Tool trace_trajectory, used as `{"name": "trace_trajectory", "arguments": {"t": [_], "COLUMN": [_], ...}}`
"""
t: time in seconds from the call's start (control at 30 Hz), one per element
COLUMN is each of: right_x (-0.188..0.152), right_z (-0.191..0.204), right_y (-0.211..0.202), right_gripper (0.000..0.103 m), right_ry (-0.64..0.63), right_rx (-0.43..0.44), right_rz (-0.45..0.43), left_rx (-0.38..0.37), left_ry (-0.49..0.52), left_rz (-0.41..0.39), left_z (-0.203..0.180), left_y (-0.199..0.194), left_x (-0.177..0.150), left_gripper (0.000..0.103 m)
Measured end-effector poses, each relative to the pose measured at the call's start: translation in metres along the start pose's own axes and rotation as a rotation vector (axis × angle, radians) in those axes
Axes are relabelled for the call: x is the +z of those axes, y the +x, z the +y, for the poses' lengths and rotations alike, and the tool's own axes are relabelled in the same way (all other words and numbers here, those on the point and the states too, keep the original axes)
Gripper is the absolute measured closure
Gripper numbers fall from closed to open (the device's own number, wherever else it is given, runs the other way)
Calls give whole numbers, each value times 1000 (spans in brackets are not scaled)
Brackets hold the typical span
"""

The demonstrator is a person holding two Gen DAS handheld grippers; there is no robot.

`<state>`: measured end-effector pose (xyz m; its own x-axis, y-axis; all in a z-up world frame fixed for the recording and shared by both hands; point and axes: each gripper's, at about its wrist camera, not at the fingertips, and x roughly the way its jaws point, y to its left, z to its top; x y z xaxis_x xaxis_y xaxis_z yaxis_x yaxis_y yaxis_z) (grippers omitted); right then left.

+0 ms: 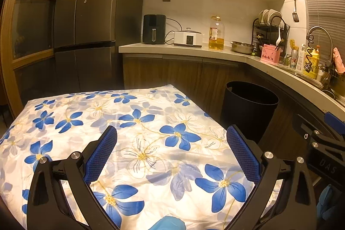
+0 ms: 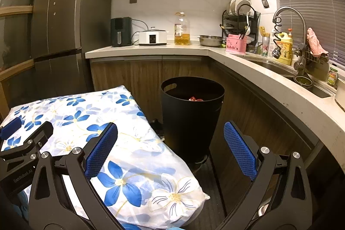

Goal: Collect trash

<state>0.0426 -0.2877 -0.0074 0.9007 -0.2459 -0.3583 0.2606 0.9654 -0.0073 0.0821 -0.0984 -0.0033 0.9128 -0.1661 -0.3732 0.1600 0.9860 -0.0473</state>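
Note:
A black trash bin (image 2: 192,113) stands on the floor beside the table, with a crumpled red piece of trash (image 2: 195,99) lying inside it. In the left wrist view the bin (image 1: 250,109) shows past the table's right edge, its inside dark. My left gripper (image 1: 171,135) hangs open over the flowered tablecloth (image 1: 120,128), nothing between its blue pads. My right gripper (image 2: 170,133) is open too, held above the table's right corner (image 2: 138,156) and the floor in front of the bin. The right gripper's body (image 1: 325,143) appears at the right edge of the left view.
A curved countertop (image 2: 248,66) runs behind and to the right, carrying an air fryer (image 2: 120,31), cooker, oil bottle (image 2: 182,29), steel bowl, dish rack and sink with faucet (image 2: 289,14). A tall fridge (image 2: 62,21) stands at the left. Dark floor lies between table and cabinets.

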Motion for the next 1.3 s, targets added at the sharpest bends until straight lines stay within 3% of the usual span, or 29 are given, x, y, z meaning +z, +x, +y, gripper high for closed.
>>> {"name": "trace_trajectory", "arguments": {"t": [1.3], "right_x": [2], "right_z": [12], "right_y": [-8], "right_gripper": [6], "right_ry": [-16], "right_rx": [18], "right_rz": [-4], "left_rx": [15], "left_ry": [-10], "left_rz": [-5], "left_z": [11], "left_y": [-9], "left_x": [1], "left_gripper": [6]}}
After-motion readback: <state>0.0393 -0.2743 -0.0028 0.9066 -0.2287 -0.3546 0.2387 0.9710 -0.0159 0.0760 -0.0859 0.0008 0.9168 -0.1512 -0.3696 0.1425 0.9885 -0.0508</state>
